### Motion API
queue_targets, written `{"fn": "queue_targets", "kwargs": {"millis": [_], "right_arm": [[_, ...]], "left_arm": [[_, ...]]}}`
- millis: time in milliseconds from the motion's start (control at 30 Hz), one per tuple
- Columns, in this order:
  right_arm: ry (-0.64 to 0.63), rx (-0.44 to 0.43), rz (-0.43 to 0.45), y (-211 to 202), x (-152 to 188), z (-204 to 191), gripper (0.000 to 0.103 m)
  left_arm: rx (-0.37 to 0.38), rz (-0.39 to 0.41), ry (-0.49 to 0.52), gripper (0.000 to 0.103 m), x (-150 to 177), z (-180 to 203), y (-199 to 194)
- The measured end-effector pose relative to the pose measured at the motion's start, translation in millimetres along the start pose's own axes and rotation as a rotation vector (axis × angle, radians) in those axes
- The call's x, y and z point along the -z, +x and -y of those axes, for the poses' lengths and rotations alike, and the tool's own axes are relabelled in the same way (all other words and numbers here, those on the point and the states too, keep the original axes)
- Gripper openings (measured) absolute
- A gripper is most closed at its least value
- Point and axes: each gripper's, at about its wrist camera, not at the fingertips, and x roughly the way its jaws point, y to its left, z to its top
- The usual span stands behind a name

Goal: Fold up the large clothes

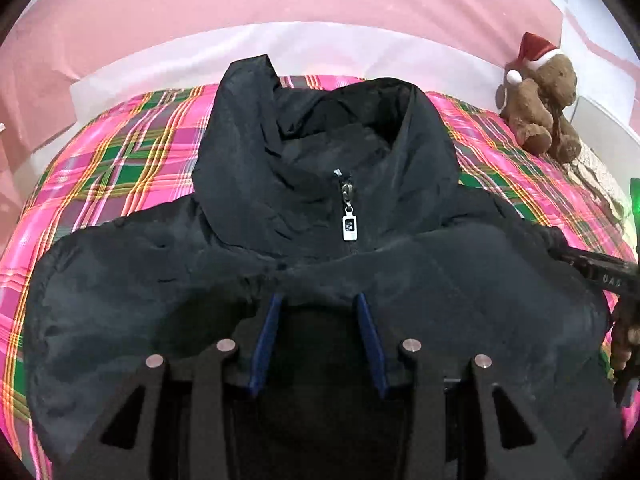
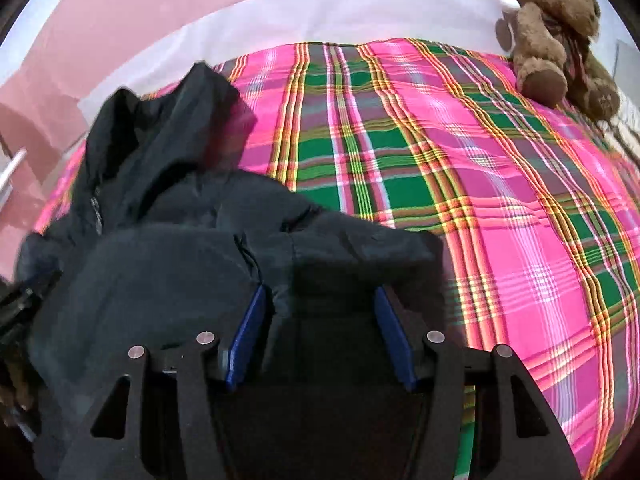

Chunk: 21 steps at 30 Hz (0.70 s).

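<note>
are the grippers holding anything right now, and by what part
Cannot be told: the black jacket drapes over both the left gripper and the right gripper, hiding the fingertips.
</note>
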Motion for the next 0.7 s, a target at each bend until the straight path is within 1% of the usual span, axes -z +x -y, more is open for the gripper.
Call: {"fn": "queue_targets", "kwargs": {"millis": [100,200,267,333,400,433,467,500,567,600,700], "right_arm": [[-0.014,0.024,-0.003,-2.7,-0.7,-1.7,0.057],[-0.014,0.045,0.023,-23.5,-3.2,-3.1,0.057],[-0.006,0.025,0.064,-46.2,0.4,-4.7,0.057],[-0.001,-0.001,0.105,-71.4,9.0,-8.3,0.057],[-0.015,-0.022,0.121,-81.6,16.8,-14.4,0.057],[-0.023,-0.032,0.117,-83.2,21.4,-18.5,0.057],[-0.033,-0.041,0.1,-80.1,25.9,-23.4,0.057],[-0.042,-0.045,0.072,-72.3,29.9,-27.8,0.057],[-0.055,-0.031,0.01,-51.1,35.4,-33.2,0.057],[-0.061,-0.028,-0.003,-45.0,38.4,-34.6,0.057],[-0.089,0.0,0.009,-40.2,42.4,-38.6,0.057]], "left_arm": [[-0.001,-0.005,-0.003,0.043,-1.3,-0.1,-0.3],[0.003,-0.012,-0.017,0.043,-5.8,-3.8,-12.9],[0.023,0.003,-0.034,0.042,-5.6,-4.9,-30.9],[0.048,0.037,-0.033,0.042,-3.1,-3.9,-50.4],[0.065,0.075,-0.014,0.042,3.1,0.0,-66.3],[0.064,0.082,0.002,0.042,7.3,2.6,-69.4],[0.054,0.073,0.019,0.042,10.5,5.1,-66.7],[0.036,0.048,0.033,0.042,14.3,6.6,-58.5],[0.016,-0.017,0.022,0.043,21.5,2.1,-37.7],[0.02,-0.026,0.01,0.043,23.8,-1.0,-32.7],[0.014,-0.024,0.006,0.044,25.4,-2.1,-29.9]]}}
